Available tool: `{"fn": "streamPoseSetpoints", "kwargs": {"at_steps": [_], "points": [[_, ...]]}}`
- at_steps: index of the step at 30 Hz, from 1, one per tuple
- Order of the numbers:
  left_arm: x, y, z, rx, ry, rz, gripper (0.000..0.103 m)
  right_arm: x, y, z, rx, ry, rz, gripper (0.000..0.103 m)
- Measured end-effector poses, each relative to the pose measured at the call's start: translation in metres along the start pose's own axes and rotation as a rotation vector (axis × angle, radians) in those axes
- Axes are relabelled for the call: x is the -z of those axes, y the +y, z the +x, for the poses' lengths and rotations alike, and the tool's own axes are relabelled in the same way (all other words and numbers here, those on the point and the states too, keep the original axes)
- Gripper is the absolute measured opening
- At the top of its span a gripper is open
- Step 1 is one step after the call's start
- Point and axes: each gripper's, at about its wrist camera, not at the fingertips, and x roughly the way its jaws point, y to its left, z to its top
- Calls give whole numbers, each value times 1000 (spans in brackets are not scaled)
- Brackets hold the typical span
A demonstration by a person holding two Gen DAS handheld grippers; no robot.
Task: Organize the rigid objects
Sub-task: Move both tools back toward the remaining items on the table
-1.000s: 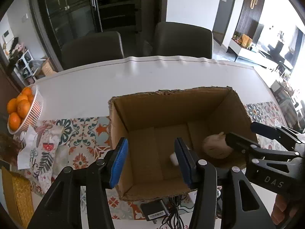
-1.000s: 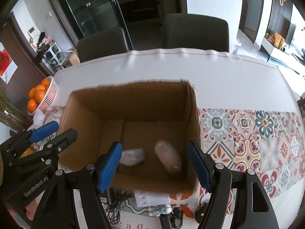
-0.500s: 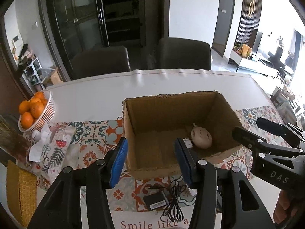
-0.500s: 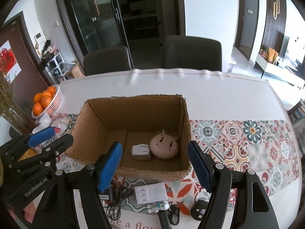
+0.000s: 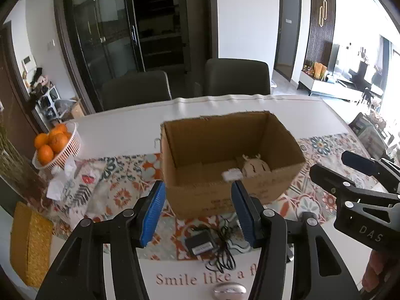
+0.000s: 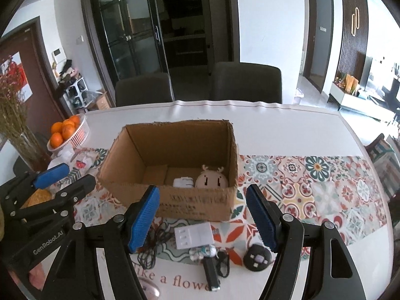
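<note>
1. My left tongs (image 5: 198, 212) are released, nothing between the blue pads; the jaws have just been opening wider.
2. My right tongs (image 6: 202, 221) are released too, gap wide and bare.
3. Cardboard box (image 6: 175, 147) stands open on the patterned runner on the worktop (image 6: 275, 122), beyond both tongs.
4. In the box, near-right corner: round beige deer-face toy (image 6: 212, 179) with a white plug adapter (image 6: 183, 182) touching its left side.
5. Left view shows only the toy's top (image 5: 255, 167) and part of the adapter (image 5: 232, 175) over the box's front wall; right view shows the toy's face.
6. Right view only: white flat pack (image 6: 193, 235), small white figure (image 6: 203, 251), black stick-shaped gadget (image 6: 212, 272), round black controller (image 6: 257, 260), all on the worktop in front of the box.
7. Left view only: black power brick (image 5: 201, 243) with a tangled cable, yellow woven mat (image 5: 30, 245) at far left.
8. Both views: basket of oranges (image 5: 53, 145) left of the box, a silver mouse (image 5: 228, 291) at the near edge, two dark chairs behind the worktop.
9. Each view catches the other tongs at its side edge.
</note>
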Motion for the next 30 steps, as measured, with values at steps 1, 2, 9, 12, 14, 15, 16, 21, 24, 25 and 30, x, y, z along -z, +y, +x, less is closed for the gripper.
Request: {"fn": "streamPoseSetpoints", "kwargs": {"at_steps": [1, 2, 9, 12, 14, 15, 16, 21, 24, 25, 30], "points": [[3, -1, -1, -1, -1, -1, 54, 3, -1, -2, -1, 0, 0, 72], [6, -2, -2, 1, -2, -3, 54, 8, -2, -3, -3, -1, 3, 72], [36, -10, -6, 15, 28, -13, 54, 33, -9, -7, -14, 14, 16, 72], [49, -12, -4, 16, 52, -15, 54, 44, -9, -5, -17, 31, 12, 72], [57, -13, -3, 16, 70, -12, 54, 51, -10, -2, -17, 44, 8, 72], [61, -14, -2, 13, 78, -10, 54, 55, -10, -1, -16, 52, 4, 72], [64, -15, -1, 10, 86, -9, 54, 58, -10, 0, -15, 59, 1, 72], [79, -16, 2, 24, 120, -17, 54, 72, -9, 3, -22, 83, -5, 72], [86, -17, 4, 27, 139, -17, 54, 79, -10, 5, -33, 101, -6, 72], [88, -18, 5, 29, 144, -15, 54, 81, -10, 6, -35, 107, -7, 72], [102, -22, 12, 35, 183, -15, 54, 93, -13, 13, -46, 139, -7, 72]]}}
